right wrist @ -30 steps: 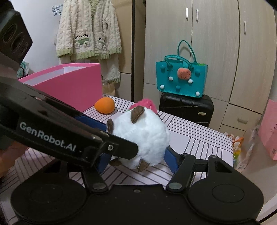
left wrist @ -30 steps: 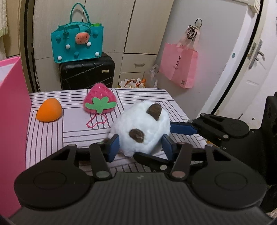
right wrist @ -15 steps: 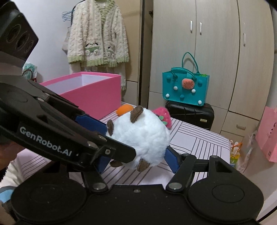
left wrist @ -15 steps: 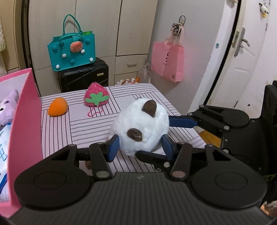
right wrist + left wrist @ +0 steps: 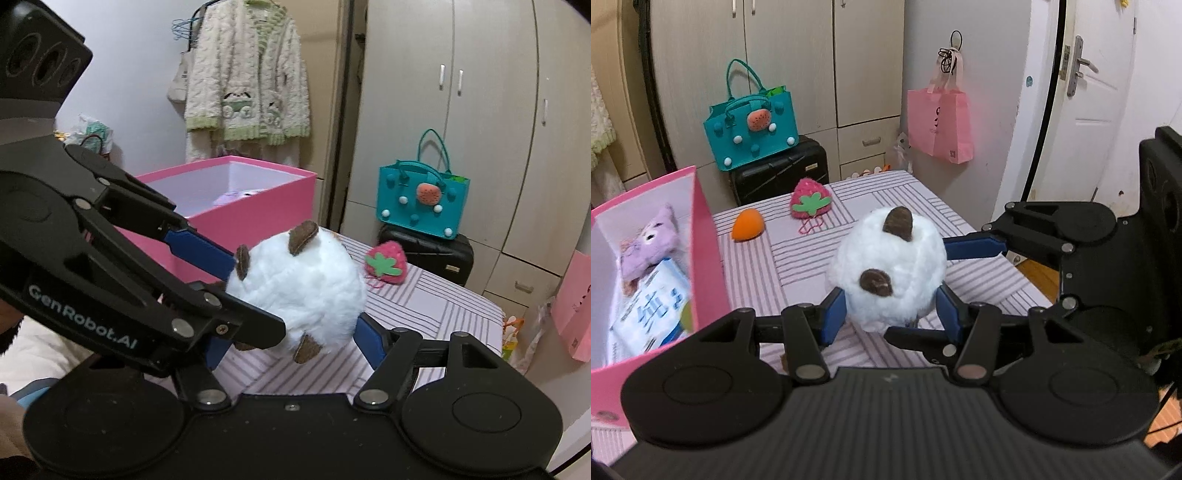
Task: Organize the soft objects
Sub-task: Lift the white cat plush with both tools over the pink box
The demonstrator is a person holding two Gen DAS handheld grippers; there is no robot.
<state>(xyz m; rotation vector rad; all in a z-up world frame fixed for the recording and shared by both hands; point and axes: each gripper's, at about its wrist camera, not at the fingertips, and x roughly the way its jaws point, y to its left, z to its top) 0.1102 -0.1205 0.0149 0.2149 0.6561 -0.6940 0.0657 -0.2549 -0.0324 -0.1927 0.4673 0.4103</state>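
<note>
White plush ball [image 5: 888,273] between both tilted tools

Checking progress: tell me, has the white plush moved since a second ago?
Yes. The white plush, between both grippers, has risen off the table toward the pink box.

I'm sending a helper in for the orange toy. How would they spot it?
Find the striped table beside the pink box. The orange toy lies near its far edge, left of the pink strawberry plush; it alone is smooth and plain orange.
</note>
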